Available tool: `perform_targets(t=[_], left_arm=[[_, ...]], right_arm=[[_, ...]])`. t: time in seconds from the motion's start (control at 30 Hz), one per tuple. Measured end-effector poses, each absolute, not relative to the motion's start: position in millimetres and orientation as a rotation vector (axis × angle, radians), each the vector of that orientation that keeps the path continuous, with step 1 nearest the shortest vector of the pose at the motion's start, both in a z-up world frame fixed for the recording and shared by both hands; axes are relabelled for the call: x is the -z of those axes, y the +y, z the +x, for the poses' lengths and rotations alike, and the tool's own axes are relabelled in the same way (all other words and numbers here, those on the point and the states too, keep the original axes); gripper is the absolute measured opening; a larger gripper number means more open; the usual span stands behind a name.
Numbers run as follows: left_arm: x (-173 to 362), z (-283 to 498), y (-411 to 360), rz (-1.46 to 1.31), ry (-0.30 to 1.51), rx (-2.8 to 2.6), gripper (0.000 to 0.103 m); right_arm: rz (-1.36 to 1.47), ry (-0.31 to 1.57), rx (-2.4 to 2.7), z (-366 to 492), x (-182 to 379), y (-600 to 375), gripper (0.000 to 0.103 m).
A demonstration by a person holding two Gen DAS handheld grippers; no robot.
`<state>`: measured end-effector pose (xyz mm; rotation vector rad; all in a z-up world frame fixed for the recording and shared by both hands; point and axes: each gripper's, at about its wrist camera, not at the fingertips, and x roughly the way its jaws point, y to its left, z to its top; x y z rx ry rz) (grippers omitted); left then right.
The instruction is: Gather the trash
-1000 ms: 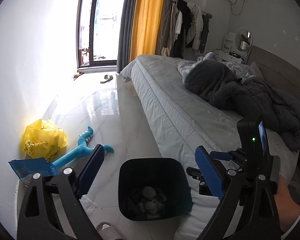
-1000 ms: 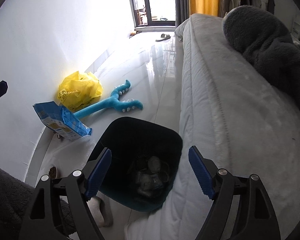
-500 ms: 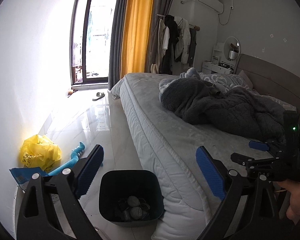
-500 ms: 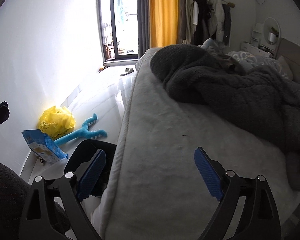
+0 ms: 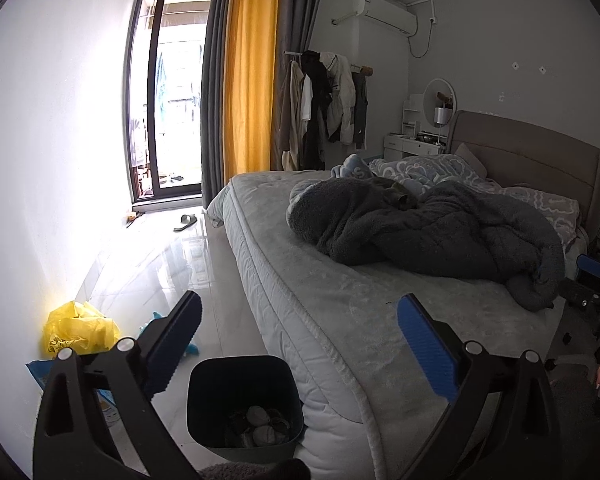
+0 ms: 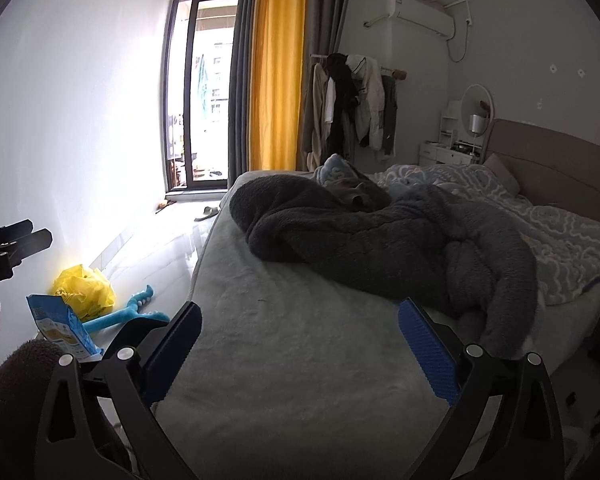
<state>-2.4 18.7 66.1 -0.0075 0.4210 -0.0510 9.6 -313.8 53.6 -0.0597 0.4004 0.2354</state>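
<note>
both claws, left gripper [image 5: 298, 344] and right gripper [image 6: 300, 346], are opening wide, empty; yellow bag [image 5: 78, 330] lies low left on the floor, nearer the left

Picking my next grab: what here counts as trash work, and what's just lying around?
Job: bin with wads inside; yellow bag; blue packet.

Lying about: blue toy, slipper, dark blanket, bed, hanging clothes.

Both wrist cams face window across bed [image 5: 340, 300]; left nearer floor, shared bed.
</note>
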Motion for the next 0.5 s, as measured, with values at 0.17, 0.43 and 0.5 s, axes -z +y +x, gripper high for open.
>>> perform_targets(t=[0.17,0.43,0.5], left_arm=[[-57,-12,13,-0.007,0.419,0.063,0.100],[-19,-25,1,0.018,0.429,0.089,0.100],[-19,-27,-3,0.039,0.419,0.077,0.100]], right_arm=[[0.003,0.377,-0.186,-15,-46,-344,0.100],[0.006,0.414,-0.191,-25,-19,-359,0.100],[0.010,0.412,-0.210,-28,-18,-361,0.100]])
